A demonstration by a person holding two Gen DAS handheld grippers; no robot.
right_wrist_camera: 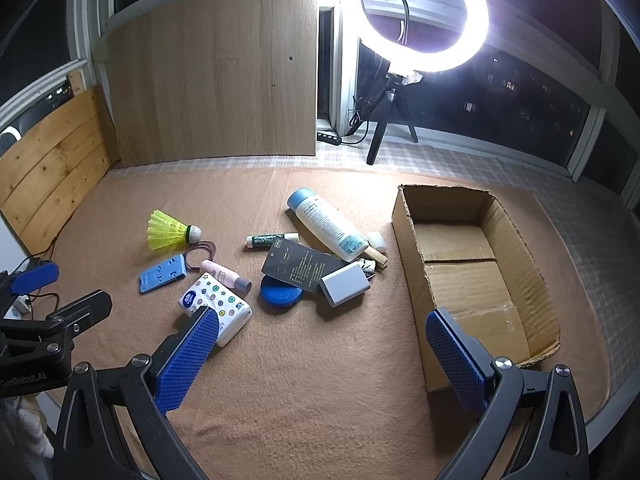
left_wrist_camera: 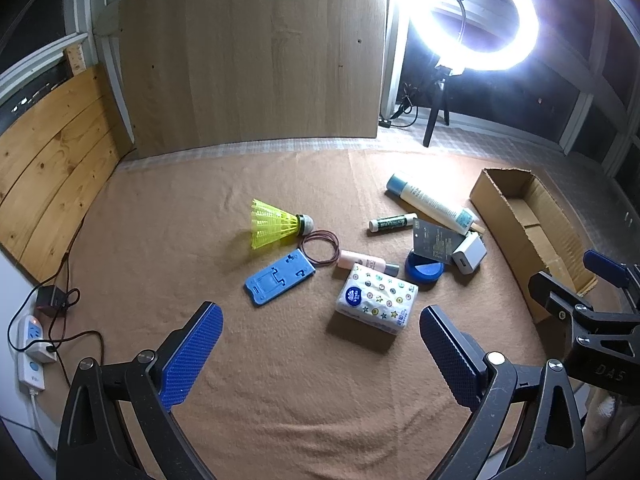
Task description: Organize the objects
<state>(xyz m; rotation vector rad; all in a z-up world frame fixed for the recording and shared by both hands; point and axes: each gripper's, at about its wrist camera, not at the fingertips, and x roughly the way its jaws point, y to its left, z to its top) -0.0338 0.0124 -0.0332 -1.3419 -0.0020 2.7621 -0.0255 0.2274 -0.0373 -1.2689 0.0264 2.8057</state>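
Note:
Loose objects lie on a tan blanket: a yellow shuttlecock (left_wrist_camera: 276,224) (right_wrist_camera: 170,231), a blue phone stand (left_wrist_camera: 279,278) (right_wrist_camera: 163,273), a tissue pack (left_wrist_camera: 377,298) (right_wrist_camera: 218,304), a white lotion bottle (left_wrist_camera: 430,202) (right_wrist_camera: 326,222), a lip balm stick (left_wrist_camera: 392,222) (right_wrist_camera: 272,240), a black card (right_wrist_camera: 300,266), a white charger (left_wrist_camera: 469,258) (right_wrist_camera: 346,283) and a blue round lid (left_wrist_camera: 424,269) (right_wrist_camera: 280,294). An open cardboard box (left_wrist_camera: 532,236) (right_wrist_camera: 472,276) stands at the right. My left gripper (left_wrist_camera: 320,352) is open and empty above the blanket. My right gripper (right_wrist_camera: 322,356) is open and empty beside the box.
A lit ring light on a tripod (right_wrist_camera: 424,12) stands behind the blanket. A wooden board (right_wrist_camera: 216,68) leans at the back. A power strip with cables (left_wrist_camera: 34,344) lies at the left edge. A red rubber band (left_wrist_camera: 320,252) and a pink bottle (right_wrist_camera: 226,276) lie among the objects.

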